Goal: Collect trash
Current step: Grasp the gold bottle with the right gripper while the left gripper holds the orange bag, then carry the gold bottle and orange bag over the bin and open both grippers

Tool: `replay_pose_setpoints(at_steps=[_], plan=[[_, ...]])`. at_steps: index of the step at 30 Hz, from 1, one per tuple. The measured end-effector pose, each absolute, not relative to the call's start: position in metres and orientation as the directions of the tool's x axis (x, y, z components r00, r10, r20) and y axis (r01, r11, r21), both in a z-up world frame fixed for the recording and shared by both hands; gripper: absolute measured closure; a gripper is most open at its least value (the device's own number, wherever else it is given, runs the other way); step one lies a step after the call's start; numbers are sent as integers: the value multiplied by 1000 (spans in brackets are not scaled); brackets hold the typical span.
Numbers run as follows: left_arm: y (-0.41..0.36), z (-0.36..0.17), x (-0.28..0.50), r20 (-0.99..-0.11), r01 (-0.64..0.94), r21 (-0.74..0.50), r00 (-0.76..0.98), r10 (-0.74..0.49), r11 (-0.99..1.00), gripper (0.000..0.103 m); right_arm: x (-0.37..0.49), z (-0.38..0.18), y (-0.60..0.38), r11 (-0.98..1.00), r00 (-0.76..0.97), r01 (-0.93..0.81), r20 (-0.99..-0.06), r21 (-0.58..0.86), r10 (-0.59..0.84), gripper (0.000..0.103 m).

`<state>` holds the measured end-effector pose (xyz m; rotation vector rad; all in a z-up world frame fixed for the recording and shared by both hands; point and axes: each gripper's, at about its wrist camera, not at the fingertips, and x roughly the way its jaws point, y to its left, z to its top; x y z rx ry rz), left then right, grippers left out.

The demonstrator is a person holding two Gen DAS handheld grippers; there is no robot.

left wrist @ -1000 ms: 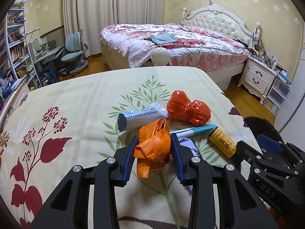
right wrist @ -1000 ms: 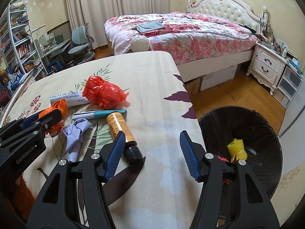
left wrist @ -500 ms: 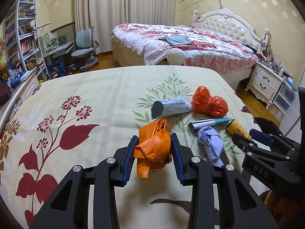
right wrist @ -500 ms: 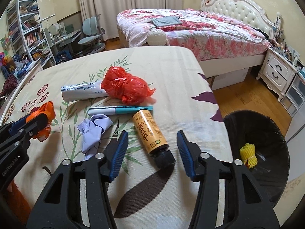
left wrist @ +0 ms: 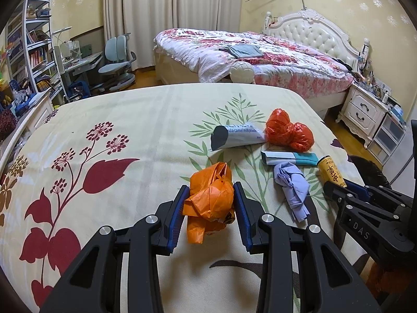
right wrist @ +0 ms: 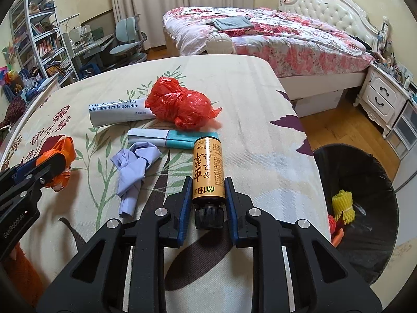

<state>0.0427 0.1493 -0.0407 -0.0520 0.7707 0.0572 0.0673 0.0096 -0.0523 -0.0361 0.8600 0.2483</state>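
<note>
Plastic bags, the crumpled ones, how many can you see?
2. The orange bag is pinched in the left tongs above the table. The red bag lies on the tablecloth against the milk powder packet. Any in the bin would be hidden.

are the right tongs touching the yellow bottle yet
Touching. The right wrist view shows the right tongs with both blue pads pressed flush against the yellow bottle near its black cap, no gap either side.
</note>
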Motion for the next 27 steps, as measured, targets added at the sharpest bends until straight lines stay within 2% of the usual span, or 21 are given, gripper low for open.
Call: replay_pose_setpoints(at_steps=[10,27], plan=[[121,-39,34,-693,-24,-30,721,-3,999,66,45,-40,-22,980,664,-182,-725,84,185,80],[19,-29,34,-666,149,-7,737,-116,989,66,26,-27,-117,996,735,20,-677,87,44,79]])
